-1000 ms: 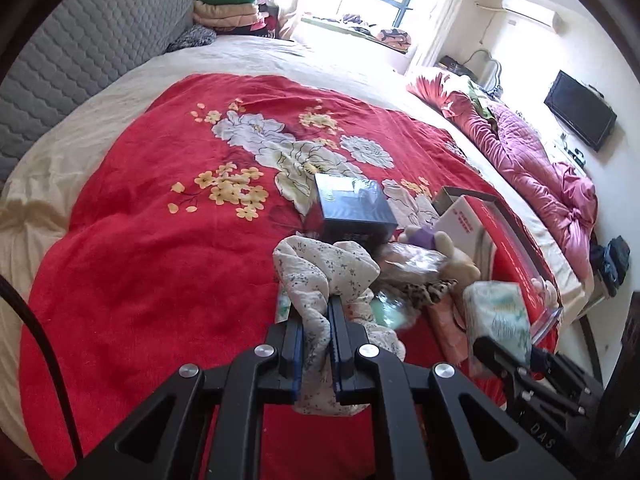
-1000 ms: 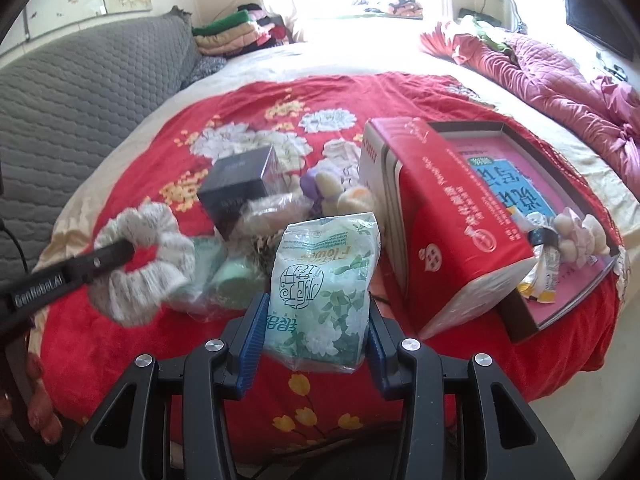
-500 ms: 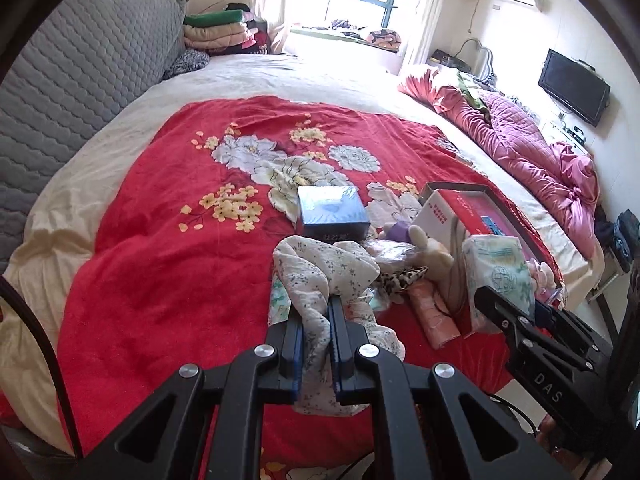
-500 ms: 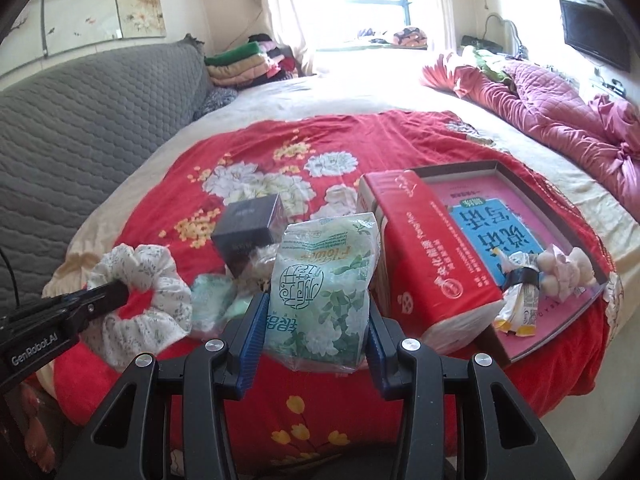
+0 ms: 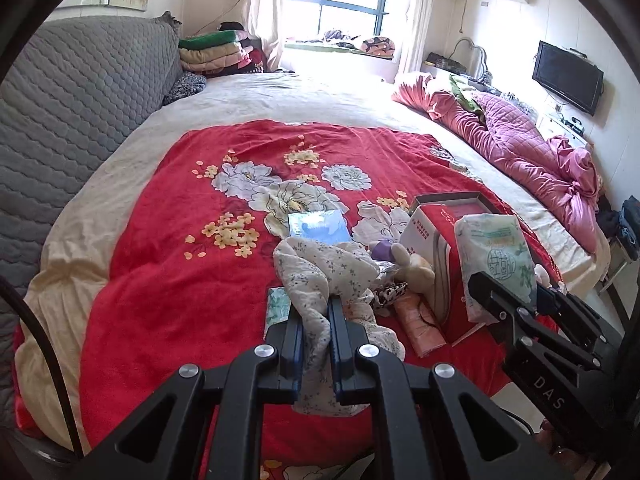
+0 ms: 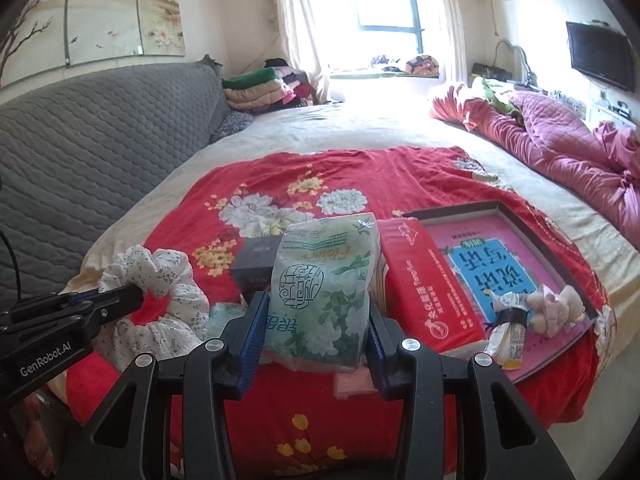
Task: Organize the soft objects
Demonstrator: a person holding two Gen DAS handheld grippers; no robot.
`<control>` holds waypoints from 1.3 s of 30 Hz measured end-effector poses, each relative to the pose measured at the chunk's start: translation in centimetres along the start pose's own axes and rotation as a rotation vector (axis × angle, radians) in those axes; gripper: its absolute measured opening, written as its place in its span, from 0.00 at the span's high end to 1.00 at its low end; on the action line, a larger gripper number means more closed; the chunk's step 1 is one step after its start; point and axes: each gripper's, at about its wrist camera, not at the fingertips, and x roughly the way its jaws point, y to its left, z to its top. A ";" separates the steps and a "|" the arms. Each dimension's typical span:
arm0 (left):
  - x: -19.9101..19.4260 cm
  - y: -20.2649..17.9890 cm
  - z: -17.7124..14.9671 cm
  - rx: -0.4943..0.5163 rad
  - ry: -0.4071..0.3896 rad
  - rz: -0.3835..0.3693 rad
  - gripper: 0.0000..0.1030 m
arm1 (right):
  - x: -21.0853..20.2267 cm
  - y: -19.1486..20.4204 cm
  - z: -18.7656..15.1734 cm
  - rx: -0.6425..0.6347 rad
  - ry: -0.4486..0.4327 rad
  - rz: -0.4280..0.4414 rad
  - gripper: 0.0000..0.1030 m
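My left gripper (image 5: 316, 314) is shut on a white floral scrunchie (image 5: 320, 272), held above the red floral blanket (image 5: 168, 272); the scrunchie also shows in the right wrist view (image 6: 160, 280). My right gripper (image 6: 316, 320) is shut on a green-and-white tissue pack (image 6: 324, 284), which also shows in the left wrist view (image 5: 496, 256). On the blanket below lie a plush toy (image 5: 412, 268), a pink pack (image 5: 420, 320), a small green pack (image 5: 278, 304) and a leopard-print piece (image 5: 390, 292).
A dark box (image 5: 318, 228) sits on the blanket. A red tissue box (image 6: 424, 280) stands in a shallow tray (image 6: 552, 240) holding a small plush (image 6: 556, 306) and a sachet (image 6: 506, 336). A grey headboard (image 5: 72, 120) is left, a pink quilt (image 5: 528, 152) right.
Both grippers have lifted up and back from the blanket with their loads still held. The items on the bed look smaller and lower.
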 end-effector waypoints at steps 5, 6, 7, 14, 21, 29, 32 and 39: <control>-1.2 -0.9 0.6 0.015 -0.020 0.014 0.89 | -1.1 -0.2 0.6 0.013 -0.018 0.033 0.55; -1.4 -1.2 0.7 0.021 -0.021 0.018 0.89 | -1.2 -0.3 0.8 0.014 -0.018 0.036 0.55; -1.6 -1.5 0.8 0.026 -0.024 0.019 0.89 | -1.4 -0.4 0.9 0.014 -0.018 0.045 0.55; -2.4 -3.7 1.5 0.057 -0.030 0.024 0.89 | -3.2 -1.7 2.0 0.023 -0.057 0.053 0.55; -2.9 -7.1 2.6 0.097 -0.038 0.011 0.89 | -5.4 -3.7 2.9 0.015 -0.108 0.004 0.55; -3.1 -10.9 3.3 0.146 -0.040 -0.029 0.89 | -7.3 -6.4 3.2 0.035 -0.139 -0.036 0.55; -3.0 -12.3 3.8 0.155 -0.039 -0.052 0.89 | -7.7 -7.6 3.3 0.063 -0.145 -0.045 0.55; -2.8 -15.1 4.9 0.186 -0.054 -0.100 0.89 | -8.6 -9.6 3.5 0.110 -0.155 -0.072 0.55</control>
